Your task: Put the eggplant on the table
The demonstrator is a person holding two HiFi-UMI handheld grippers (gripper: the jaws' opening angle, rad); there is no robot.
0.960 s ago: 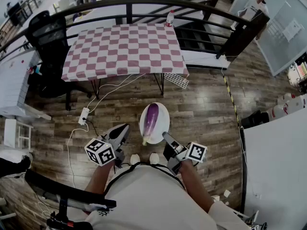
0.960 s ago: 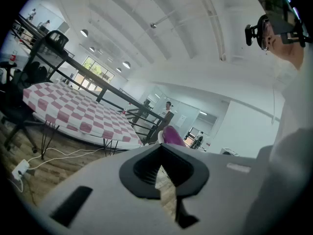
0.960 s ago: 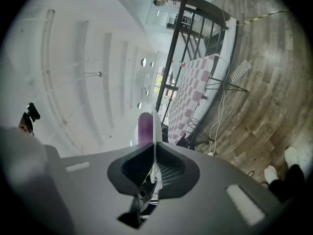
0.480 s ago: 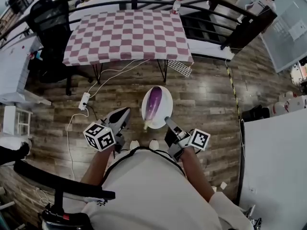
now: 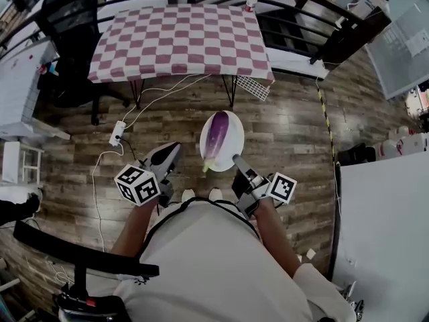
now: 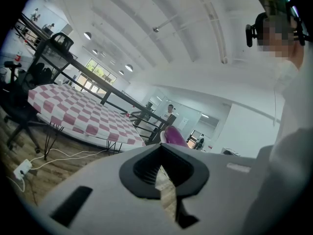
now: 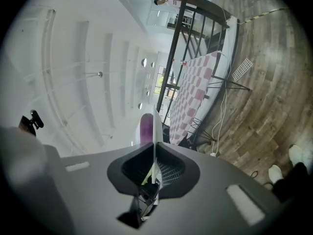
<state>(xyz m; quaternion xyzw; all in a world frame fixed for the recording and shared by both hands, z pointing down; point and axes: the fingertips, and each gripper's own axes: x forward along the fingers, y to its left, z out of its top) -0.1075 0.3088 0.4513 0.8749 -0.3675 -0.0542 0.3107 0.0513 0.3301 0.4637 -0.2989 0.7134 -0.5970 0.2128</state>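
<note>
A purple eggplant [image 5: 216,135] lies on a white plate [image 5: 231,127], carried over the wooden floor in front of me. My right gripper [image 5: 236,161] is shut on the plate's near rim. In the right gripper view the plate [image 7: 155,136] shows edge-on between the jaws, with the eggplant [image 7: 145,128] behind it. My left gripper [image 5: 169,155] hangs shut and empty to the left of the plate, apart from it. The left gripper view shows the eggplant [image 6: 174,135] beyond its jaws. The table [image 5: 181,39], under a red and white checked cloth, stands ahead.
A black office chair [image 5: 67,25] stands left of the table. A power strip with cables [image 5: 117,133] lies on the floor. A white wire rack [image 5: 253,88] leans by the table leg, and a bottle [image 5: 253,0] stands on its far edge. A person [image 5: 370,2] stands at back right.
The table sits lower and nearer in the head view. The plate with the eggplant has been carried forward toward it. Both grippers keep their hold and spacing.
</note>
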